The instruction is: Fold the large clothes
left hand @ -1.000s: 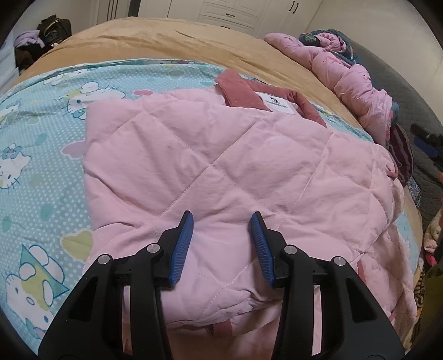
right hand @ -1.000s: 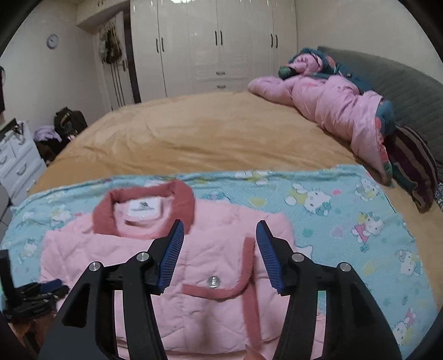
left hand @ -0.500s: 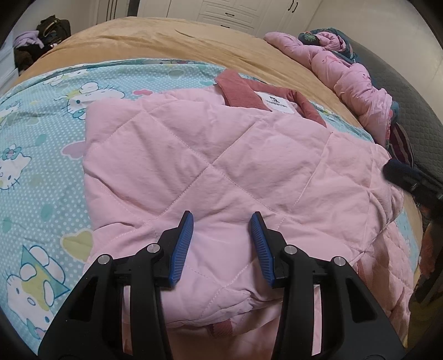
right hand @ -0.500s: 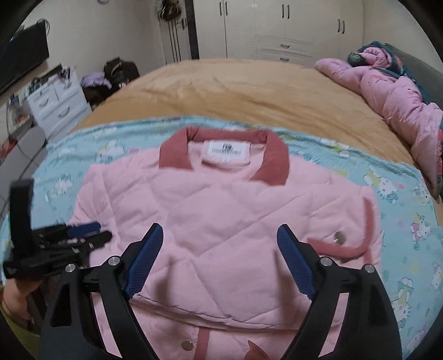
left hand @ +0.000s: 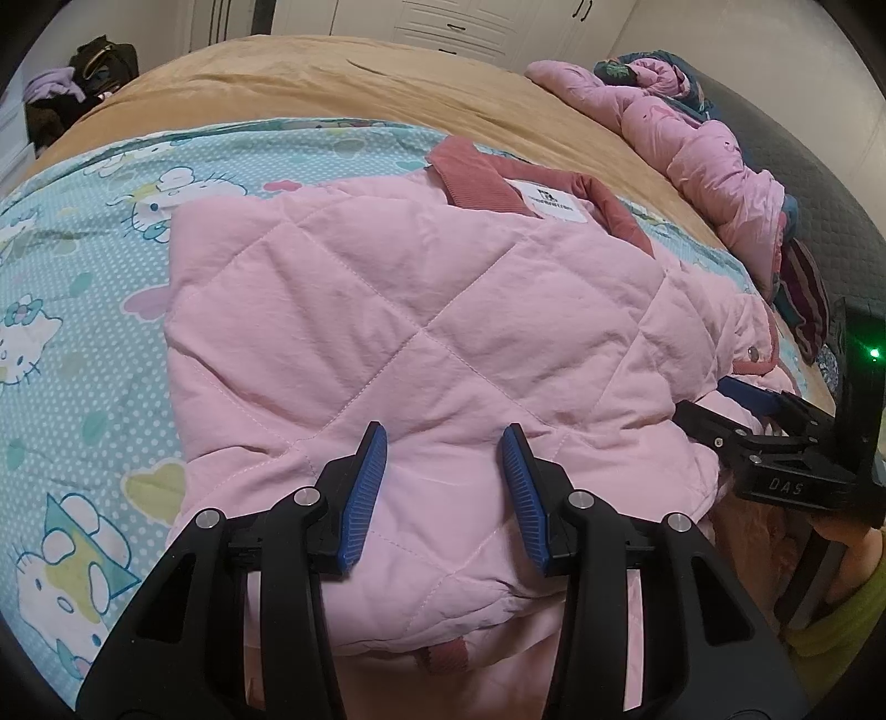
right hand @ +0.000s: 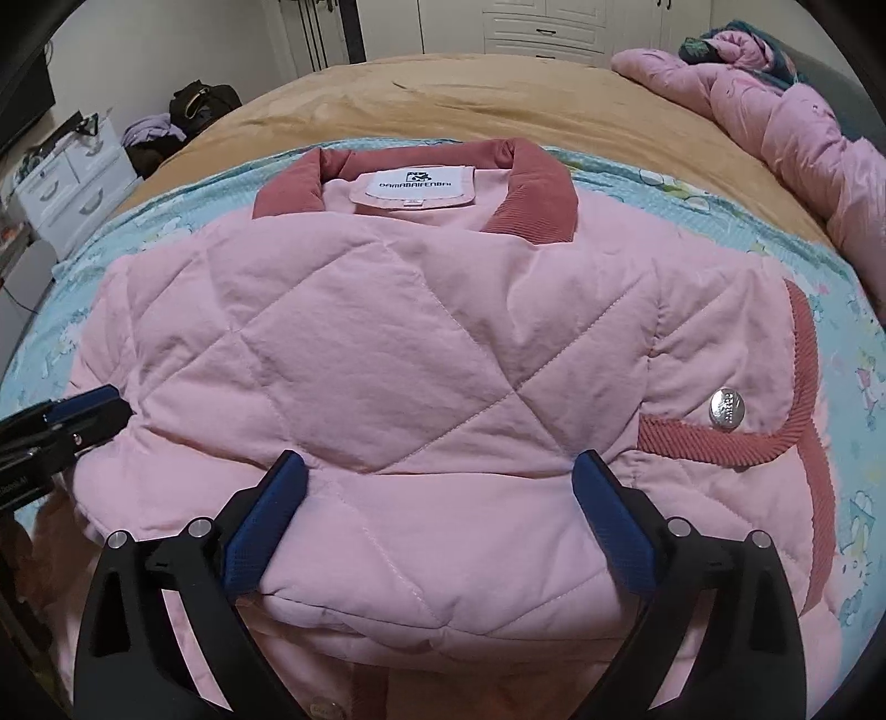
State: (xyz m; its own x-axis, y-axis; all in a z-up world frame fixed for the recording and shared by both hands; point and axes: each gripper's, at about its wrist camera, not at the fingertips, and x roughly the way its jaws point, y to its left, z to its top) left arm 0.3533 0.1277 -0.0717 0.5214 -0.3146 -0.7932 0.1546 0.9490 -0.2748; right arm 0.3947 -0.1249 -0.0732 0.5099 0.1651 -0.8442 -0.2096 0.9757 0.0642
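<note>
Pink quilted jacket [right hand: 387,354] lies folded on the bed [right hand: 443,94]. My right hand-held gripper [right hand: 437,493] has just been opening and is spread wide over its near edge, gripping nothing. My left hand-held gripper [left hand: 443,471] is partly spread, empty.

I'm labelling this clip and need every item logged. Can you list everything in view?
quilted jacket: one, pink with dark-pink collar, partly folded on the blanket
cartoon blanket: one, teal, under the jacket
bedspread: one, tan, covers the bed
bundled bedding: one heap, pink, far right of bed
bag: one, black, on floor past the bed
drawer unit: one, white, left of bed
wardrobe: white, back wall
left gripper: black with blue fingers, partly open over the jacket's near edge
right gripper: same colours, open wide, jaws just opened, jacket fold between the fingers
</note>
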